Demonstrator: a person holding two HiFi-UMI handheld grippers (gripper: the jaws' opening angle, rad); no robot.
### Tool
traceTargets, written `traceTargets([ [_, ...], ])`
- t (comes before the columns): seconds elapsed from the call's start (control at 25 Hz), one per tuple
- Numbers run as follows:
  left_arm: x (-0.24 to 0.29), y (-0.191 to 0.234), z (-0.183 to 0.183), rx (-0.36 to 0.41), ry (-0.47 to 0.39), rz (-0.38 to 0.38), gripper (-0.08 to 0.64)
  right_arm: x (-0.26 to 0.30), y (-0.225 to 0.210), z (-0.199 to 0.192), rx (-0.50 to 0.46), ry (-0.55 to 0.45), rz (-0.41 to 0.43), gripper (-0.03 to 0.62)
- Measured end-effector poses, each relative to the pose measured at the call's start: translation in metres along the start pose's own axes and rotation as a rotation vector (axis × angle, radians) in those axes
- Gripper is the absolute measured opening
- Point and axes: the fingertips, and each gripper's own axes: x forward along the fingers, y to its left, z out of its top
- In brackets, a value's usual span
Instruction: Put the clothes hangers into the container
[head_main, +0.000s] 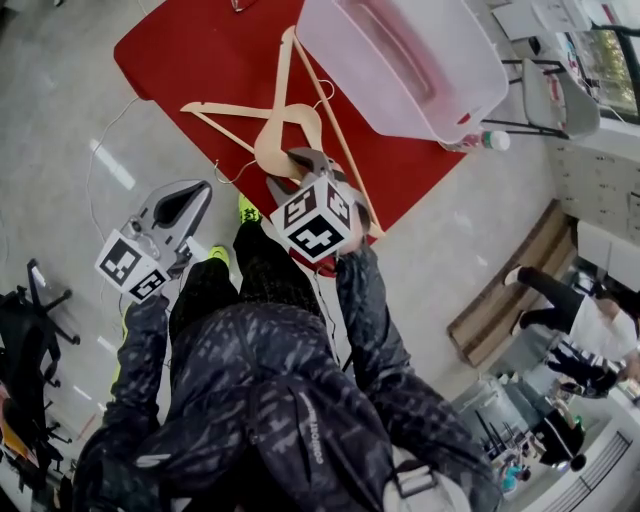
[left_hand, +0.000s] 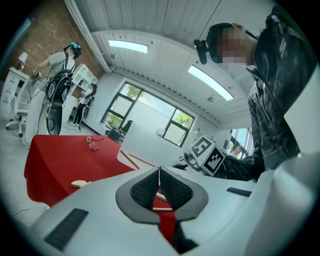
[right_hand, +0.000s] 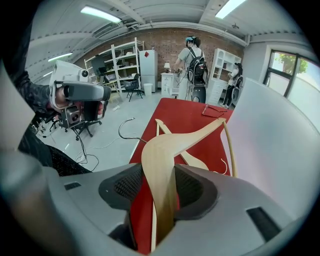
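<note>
My right gripper (head_main: 299, 162) (right_hand: 161, 176) is shut on the shoulder of a wide wooden hanger (head_main: 284, 138) (right_hand: 165, 145), lifted at a tilt over the near edge of the red table (head_main: 190, 55). Its wire hook (right_hand: 123, 128) hangs to the left. A second wooden hanger (head_main: 232, 110) (right_hand: 196, 161) lies flat on the red cloth beneath it. The clear plastic container (head_main: 478, 108) (right_hand: 280, 145) stands at the table's far right. My left gripper (head_main: 193, 192) (left_hand: 159, 173) is held off the table's left side, shut and with nothing in it.
A pair of glasses (left_hand: 94, 142) (right_hand: 215, 109) lies at the far end of the table. A bottle (head_main: 489, 140) and a chair (head_main: 562, 100) stand right of the container. People stand in the background (right_hand: 192, 62), and another sits at the right (head_main: 585, 325).
</note>
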Motion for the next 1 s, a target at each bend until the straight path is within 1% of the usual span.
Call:
traceTargets([
  [0.16,0.001,-0.007,0.014,0.017,-0.012,-0.004,0.012,-0.018,0.003,0.007,-0.004,-0.003,0.002,0.199],
  [0.36,0.006,-0.024,0.031,0.045,-0.029,-0.005,0.012,-0.050,0.004,0.011,0.004,-0.033,0.005,0.199],
  [1.0,0.013,-0.040,0.075,0.102,-0.064,-0.007,0.012,-0.116,0.000,0.042,0.001,-0.082,0.020,0.200],
])
